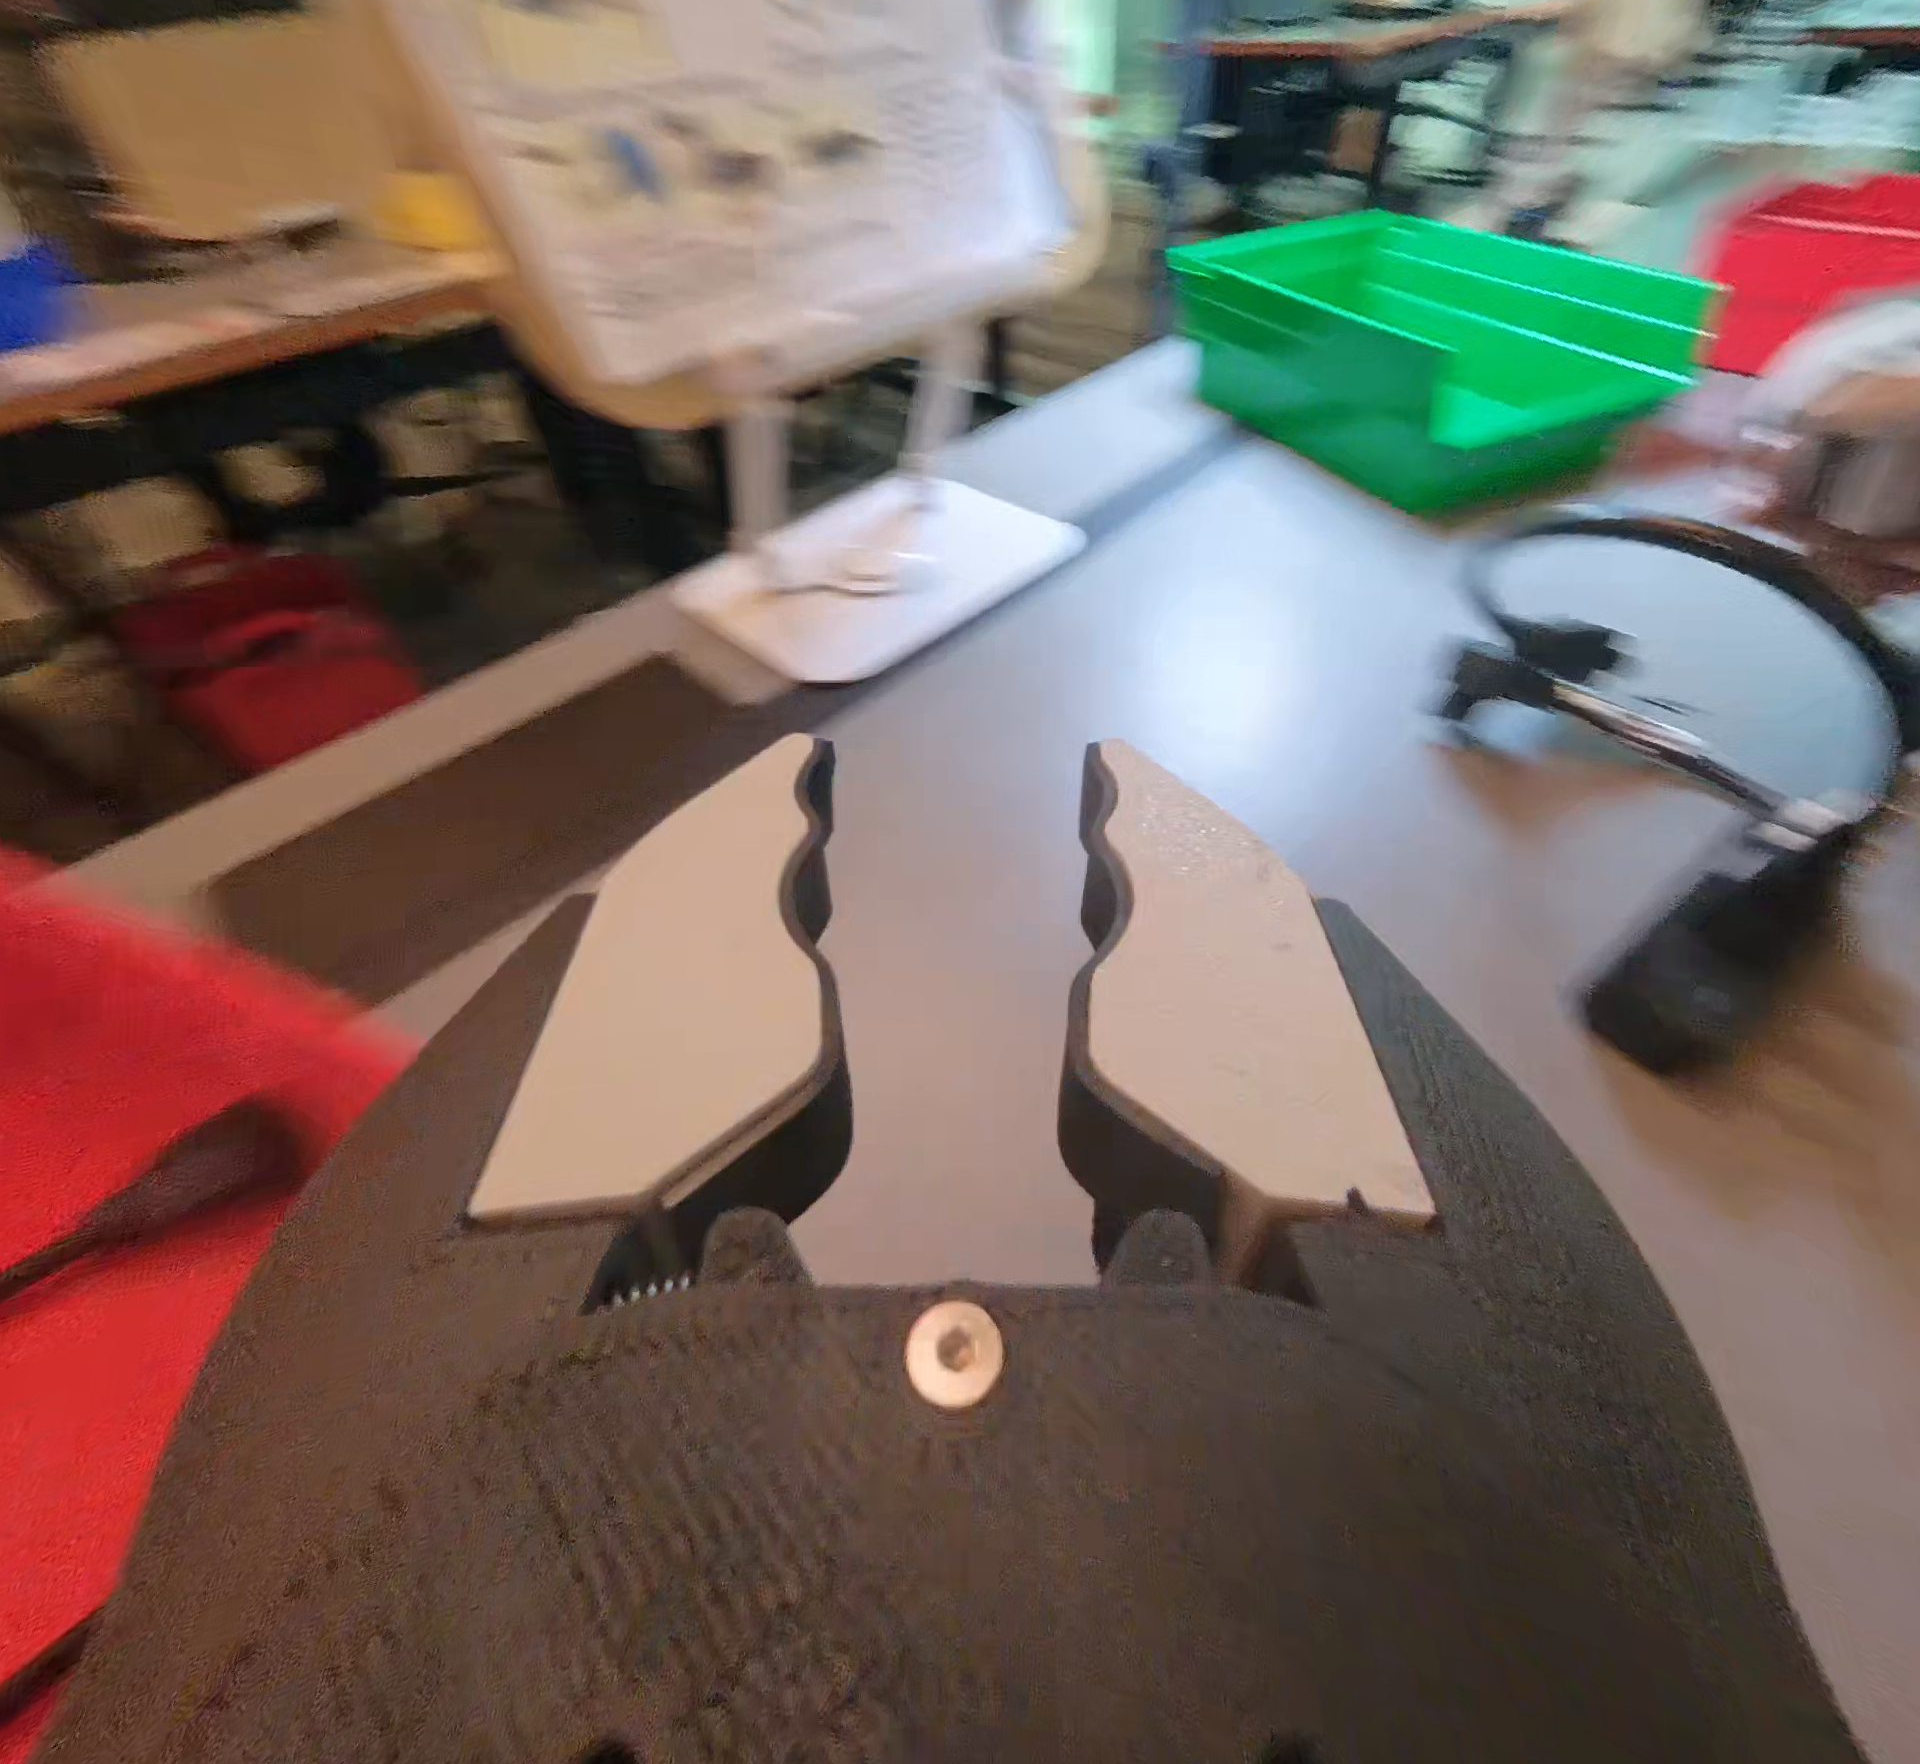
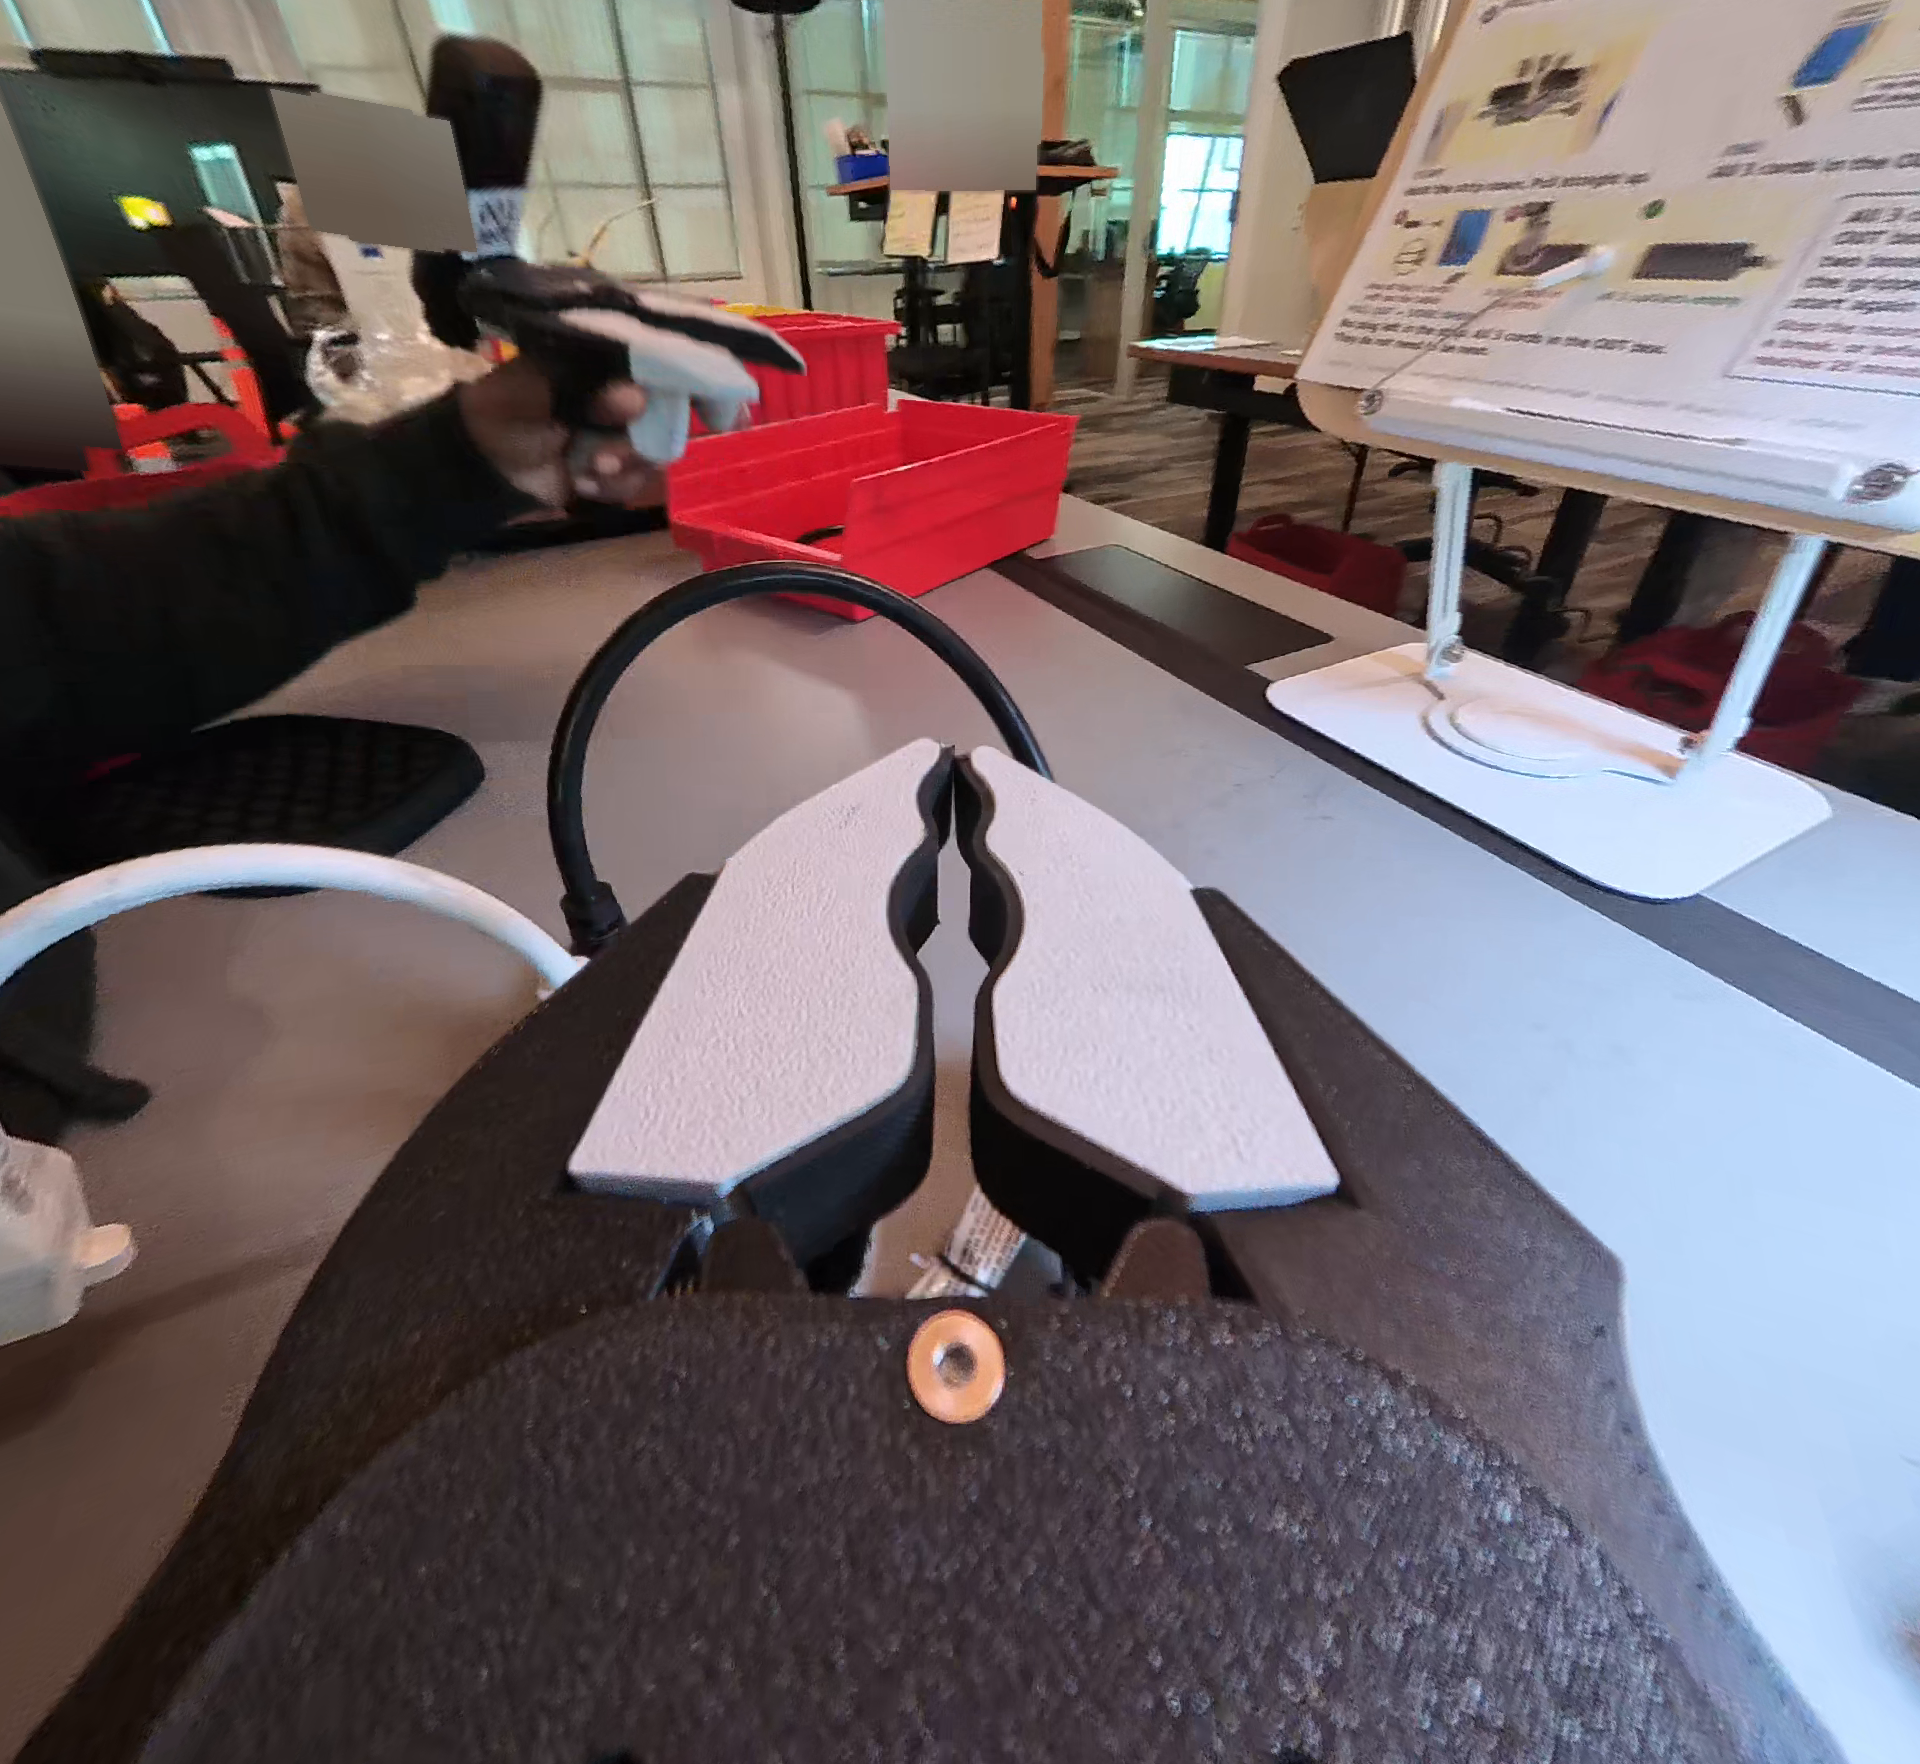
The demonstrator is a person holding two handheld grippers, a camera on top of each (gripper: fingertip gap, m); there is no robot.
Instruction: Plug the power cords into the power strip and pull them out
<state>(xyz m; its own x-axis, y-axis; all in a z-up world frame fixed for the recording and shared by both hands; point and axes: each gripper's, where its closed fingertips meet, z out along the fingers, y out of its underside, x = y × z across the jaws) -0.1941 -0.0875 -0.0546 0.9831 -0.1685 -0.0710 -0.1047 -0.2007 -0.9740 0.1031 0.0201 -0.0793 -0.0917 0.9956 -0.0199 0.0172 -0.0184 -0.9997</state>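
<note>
Right wrist view first: the right claw [image 2: 954, 764] has its fingers pressed together at the tips, and something sits low between them near the base, maybe a tagged cord, can't tell if it's actually gripped. A black cord [image 2: 790, 587] arches just beyond the tips, a white cord [image 2: 260, 867] curves off to the left. Farther out, the left claw [image 2: 727, 384] hangs in the air, spread and empty, near the red bin [image 2: 935, 509]. From its own view the black cord [image 1: 1766, 571] lies well right of it. Power strip isn't clearly visible, so I'd find it before lining up any plug.
</note>
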